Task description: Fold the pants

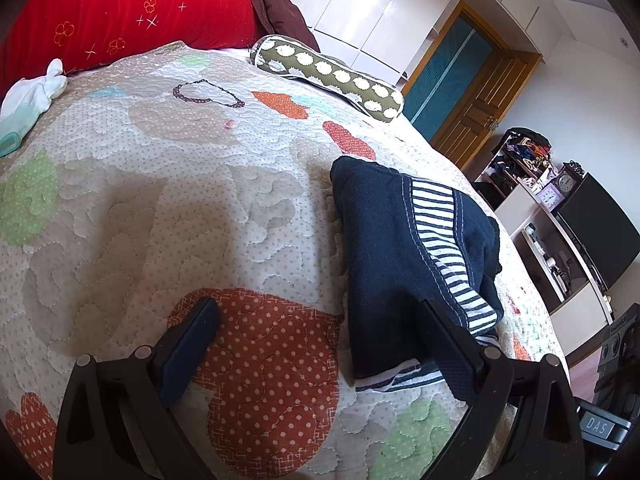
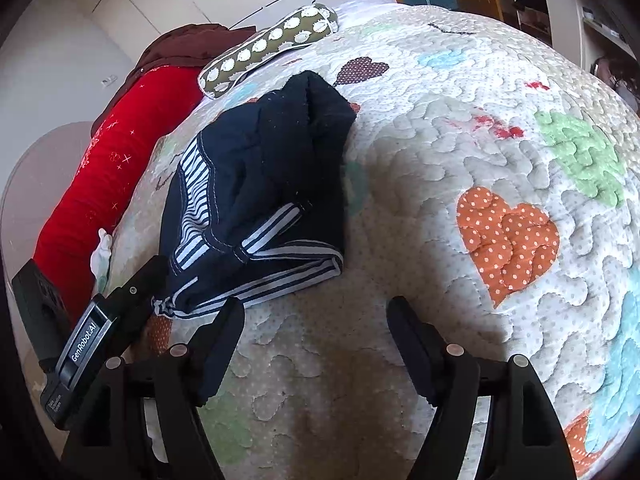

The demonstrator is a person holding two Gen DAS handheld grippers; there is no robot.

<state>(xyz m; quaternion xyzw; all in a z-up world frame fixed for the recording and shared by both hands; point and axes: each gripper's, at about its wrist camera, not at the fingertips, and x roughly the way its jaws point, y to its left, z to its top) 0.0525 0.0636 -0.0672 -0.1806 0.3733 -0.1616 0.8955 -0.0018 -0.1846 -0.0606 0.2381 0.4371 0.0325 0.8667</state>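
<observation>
Dark navy pants [image 1: 394, 248] with blue-and-white striped trim lie in a folded bundle on the quilted bedspread [image 1: 160, 200]. My left gripper [image 1: 320, 320] is open and empty; its right finger sits at the near edge of the pants. In the right wrist view the pants [image 2: 264, 168] lie ahead and to the left. My right gripper [image 2: 316, 324] is open and empty just in front of the striped edge. The left gripper's body [image 2: 120, 312] shows at the left, beside the pants.
A red bolster pillow [image 1: 120, 12], a brown cloth [image 1: 276, 4] and a green patterned bolster [image 1: 328, 76] lie at the head of the bed. White socks [image 1: 32, 96] lie at the far left. Shelves, a door and a dark screen [image 1: 600, 232] stand beyond the bed's right edge.
</observation>
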